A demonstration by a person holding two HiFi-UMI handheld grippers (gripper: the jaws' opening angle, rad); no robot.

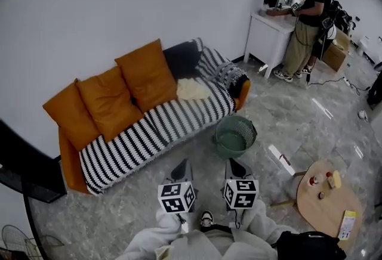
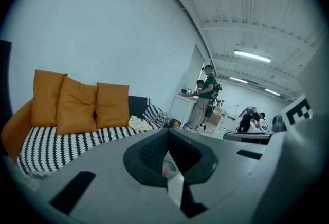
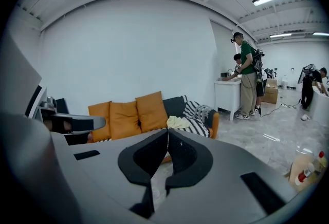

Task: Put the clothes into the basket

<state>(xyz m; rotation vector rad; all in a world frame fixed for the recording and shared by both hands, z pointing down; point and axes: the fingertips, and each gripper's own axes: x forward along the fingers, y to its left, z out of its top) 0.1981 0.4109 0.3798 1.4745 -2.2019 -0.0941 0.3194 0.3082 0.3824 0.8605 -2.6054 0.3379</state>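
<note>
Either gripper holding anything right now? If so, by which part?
Nothing held. Left gripper and right gripper both have jaws shut together with nothing between them; the cream garment lies on the sofa.

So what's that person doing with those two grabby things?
The person holds a left tool and a right tool, both shut with nothing in them, pointed toward the sofa. A pale yellow cloth lies on the sofa. The green basket stands on the floor in front of it. Nothing is picked up yet.
</note>
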